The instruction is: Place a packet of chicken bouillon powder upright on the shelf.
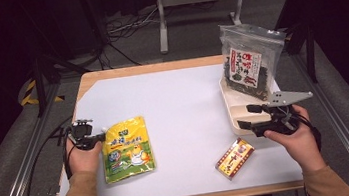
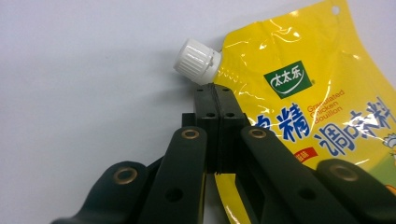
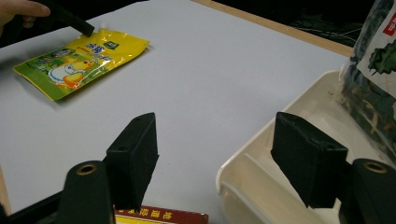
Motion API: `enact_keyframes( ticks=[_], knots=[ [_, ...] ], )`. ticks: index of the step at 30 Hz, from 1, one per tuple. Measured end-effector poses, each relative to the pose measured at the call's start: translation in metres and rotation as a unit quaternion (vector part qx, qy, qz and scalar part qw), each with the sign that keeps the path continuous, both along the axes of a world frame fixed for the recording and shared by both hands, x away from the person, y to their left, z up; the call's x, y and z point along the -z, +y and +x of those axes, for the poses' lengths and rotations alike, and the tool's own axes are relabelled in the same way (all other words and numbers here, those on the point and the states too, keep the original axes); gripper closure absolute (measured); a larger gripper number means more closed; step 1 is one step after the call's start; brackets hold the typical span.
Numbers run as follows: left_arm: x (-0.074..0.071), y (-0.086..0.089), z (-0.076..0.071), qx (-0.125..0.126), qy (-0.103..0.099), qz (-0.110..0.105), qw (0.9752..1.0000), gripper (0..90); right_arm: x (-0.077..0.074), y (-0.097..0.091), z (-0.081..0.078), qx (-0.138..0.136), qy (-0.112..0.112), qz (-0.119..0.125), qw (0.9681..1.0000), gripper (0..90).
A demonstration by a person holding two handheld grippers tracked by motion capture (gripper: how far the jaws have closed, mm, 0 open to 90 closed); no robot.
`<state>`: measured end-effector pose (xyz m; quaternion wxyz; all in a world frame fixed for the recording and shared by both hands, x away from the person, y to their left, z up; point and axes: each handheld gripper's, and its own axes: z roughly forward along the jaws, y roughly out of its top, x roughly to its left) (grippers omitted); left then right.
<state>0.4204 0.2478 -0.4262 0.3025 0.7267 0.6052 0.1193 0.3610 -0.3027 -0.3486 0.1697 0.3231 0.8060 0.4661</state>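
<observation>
Item: my left gripper (image 2: 215,100) clamped on the corner of the flat yellow plastic spouted pouch (image 2: 303,116) lying on the white table (image 1: 183,107). Risk: the thin slick edge slips free on lifting.

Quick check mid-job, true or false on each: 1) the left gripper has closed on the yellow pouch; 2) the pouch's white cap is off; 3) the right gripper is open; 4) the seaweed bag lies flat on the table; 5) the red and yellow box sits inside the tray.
1) True: the left gripper has its jaws shut on the yellow pouch at the corner edge just below the spout.
2) False: the white cap is on the spout.
3) True: the right gripper has its jaws wide apart, nothing between them.
4) False: the seaweed bag stands leaning in the cream tray.
5) False: the red and yellow box lies on the table, in front of the tray.
</observation>
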Motion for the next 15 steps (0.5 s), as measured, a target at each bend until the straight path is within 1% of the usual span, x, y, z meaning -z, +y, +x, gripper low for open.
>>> enact_keyframes(
  ticks=[2,3,4,5,6,7,8,9,10,11,12,14,15],
  knots=[
    [-0.003,0.0,-0.002,0.002,-0.01,-0.007,0.9999,90.0,0.0,0.001,0.0,-0.002,0.0,0.0,1.0,31.5],
    [-0.006,0.001,-0.004,0.008,-0.024,-0.014,0.9996,90.0,0.001,0.004,0.0,-0.005,0.002,0.001,1.0,31.8],
    [-0.008,0.002,-0.005,0.012,-0.028,-0.015,0.9994,90.0,0.001,0.006,0.001,-0.007,0.004,0.001,1.0,31.9],
    [-0.008,0.002,-0.005,0.012,-0.028,-0.015,0.9994,90.0,0.001,0.008,0.001,-0.009,0.005,0.003,0.9999,32.2],
    [-0.013,0.002,-0.009,0.016,-0.043,-0.026,0.9986,90.0,0.001,0.012,0.002,-0.014,0.007,0.005,0.9999,32.4],
    [-0.015,0.003,-0.01,0.021,-0.049,-0.029,0.9981,90.0,0.001,0.016,0.003,-0.019,0.009,0.007,0.9998,32.6],
    [-0.015,0.003,-0.01,0.021,-0.049,-0.029,0.9981,90.0,0.001,0.016,0.003,-0.019,0.009,0.007,0.9998,32.6],
    [-0.019,0.003,-0.012,0.024,-0.057,-0.026,0.9978,90.0,0.002,0.02,0.004,-0.025,0.011,0.008,0.9996,32.8],
    [-0.021,0.002,-0.014,0.025,-0.063,-0.032,0.9972,90.0,0.002,0.026,0.005,-0.033,0.012,0.007,0.9993,33.2],
    [-0.022,0.002,-0.015,0.027,-0.069,-0.031,0.9968,90.0,0.003,0.031,0.006,-0.041,0.014,0.006,0.9991,33.4],
    [-0.028,0.001,-0.02,0.034,-0.084,-0.035,0.9953,90.0,0.004,0.041,0.008,-0.053,0.018,0.006,0.9984,34.0],
    [-0.034,0.0,-0.024,0.042,-0.099,-0.038,0.9934,90.0,0.004,0.051,0.011,-0.064,0.02,0.003,0.9977,34.3],
    [-0.034,0.0,-0.024,0.042,-0.099,-0.038,0.9934,90.0,0.004,0.058,0.012,-0.072,0.022,0.002,0.9971,34.5]
  ],
)
